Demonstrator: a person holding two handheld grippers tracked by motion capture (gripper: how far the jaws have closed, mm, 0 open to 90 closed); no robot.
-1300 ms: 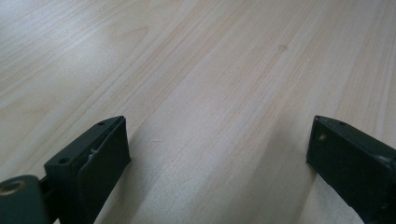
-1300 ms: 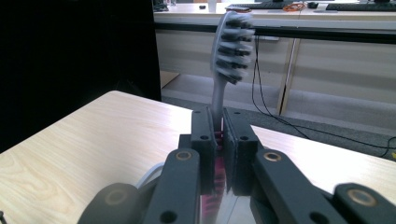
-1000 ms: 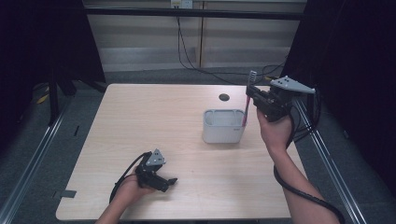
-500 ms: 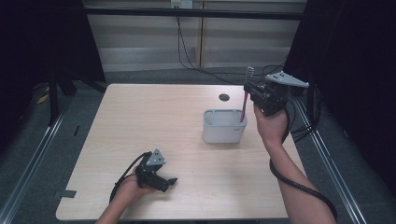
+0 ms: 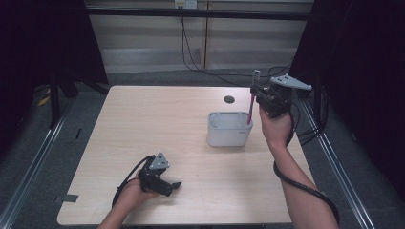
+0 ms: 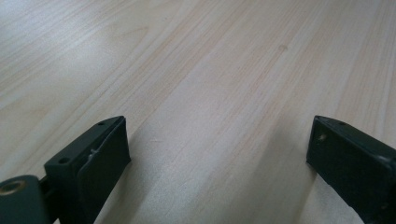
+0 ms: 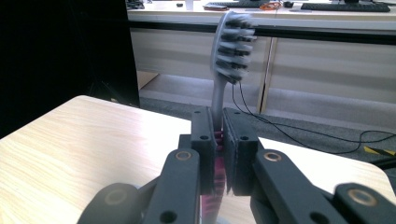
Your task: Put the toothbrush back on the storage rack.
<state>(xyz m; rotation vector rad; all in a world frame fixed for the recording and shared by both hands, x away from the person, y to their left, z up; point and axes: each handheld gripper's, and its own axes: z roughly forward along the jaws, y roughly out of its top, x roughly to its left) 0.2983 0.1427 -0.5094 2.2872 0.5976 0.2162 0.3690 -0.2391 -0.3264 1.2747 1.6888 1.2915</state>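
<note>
Toothbrush held upright over the right rim of a white container, at about two o'clock on the wooden table. Grey bristled head at the top, grey neck below it, pink handle lower down with its bottom end dipping toward the container's right edge; whether that end touches the rim cannot be told. In the right gripper view, bristle rows of the toothbrush packed tight and facing the camera's right, slightly blurred, the neck narrowing downward into a ribbed pink grip. Right gripper raised above the table by the right hand, jaws pressed close together on the pink handle just under the neck, seen likewise as right gripper in its own view. Left gripper low at about seven o'clock, resting on or just above the tabletop in the left hand, well apart from the container. In the left gripper view, left gripper with jaws spread wide, nothing but bare pale wood grain between them. Small dark round hole in the tabletop near twelve o'clock, just behind the container.
</note>
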